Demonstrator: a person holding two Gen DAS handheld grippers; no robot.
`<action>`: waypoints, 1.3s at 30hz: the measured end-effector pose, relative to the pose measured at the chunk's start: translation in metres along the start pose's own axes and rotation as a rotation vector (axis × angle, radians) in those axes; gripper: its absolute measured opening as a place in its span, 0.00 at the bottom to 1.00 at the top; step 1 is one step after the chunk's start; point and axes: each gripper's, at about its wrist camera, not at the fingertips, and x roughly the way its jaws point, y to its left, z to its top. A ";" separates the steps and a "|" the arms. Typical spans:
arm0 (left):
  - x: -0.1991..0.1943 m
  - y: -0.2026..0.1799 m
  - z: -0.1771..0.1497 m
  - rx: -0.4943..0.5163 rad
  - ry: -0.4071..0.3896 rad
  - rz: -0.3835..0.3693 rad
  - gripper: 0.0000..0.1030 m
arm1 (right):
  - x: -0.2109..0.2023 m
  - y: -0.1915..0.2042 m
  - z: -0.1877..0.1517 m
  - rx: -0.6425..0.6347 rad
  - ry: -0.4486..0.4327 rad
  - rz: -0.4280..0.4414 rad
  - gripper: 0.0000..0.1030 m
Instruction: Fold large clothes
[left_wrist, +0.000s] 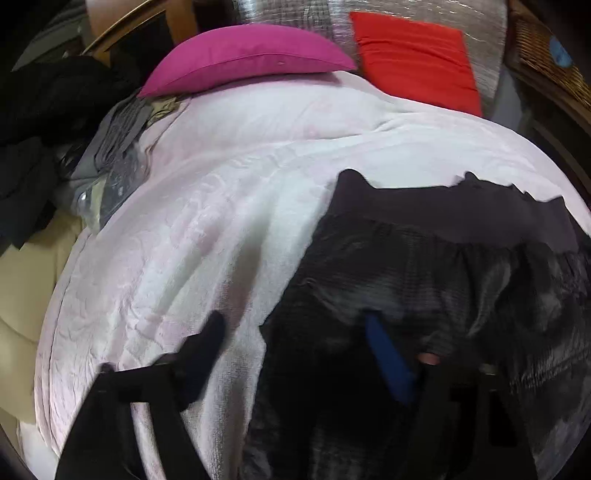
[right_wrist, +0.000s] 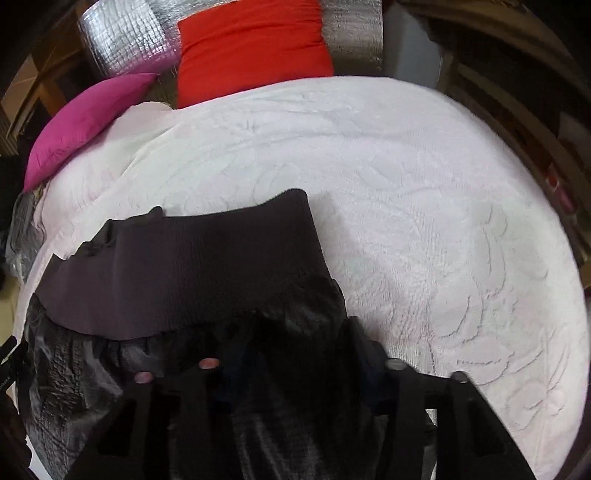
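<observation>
left gripper: your jaws part-open; black garment bunched against the blue pad; a real pinch I can't confirm
right gripper: narrow, clamped on garment's near edge
garment: near side of white bedspread; waistband far

The left gripper is matte black, its two fingers broad flat bars that taper toward blunt tips. A blue pad lines the inner face of the finger at 5 o'clock in the left wrist view. The right gripper is the same black build, with slotted cut-outs in its finger mounts and two round grey screws at 4 o'clock. Bare fingertips show at 7 o'clock, no sleeve visible.
</observation>
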 end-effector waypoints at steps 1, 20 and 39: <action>0.001 -0.002 -0.001 0.009 0.000 -0.010 0.59 | -0.004 0.001 0.000 -0.005 -0.009 -0.006 0.29; -0.004 -0.009 0.003 0.033 -0.060 0.025 0.34 | -0.016 0.005 0.005 0.008 -0.117 -0.060 0.18; 0.004 -0.016 0.009 0.064 -0.056 0.054 0.46 | 0.003 -0.021 0.003 0.135 -0.087 0.052 0.25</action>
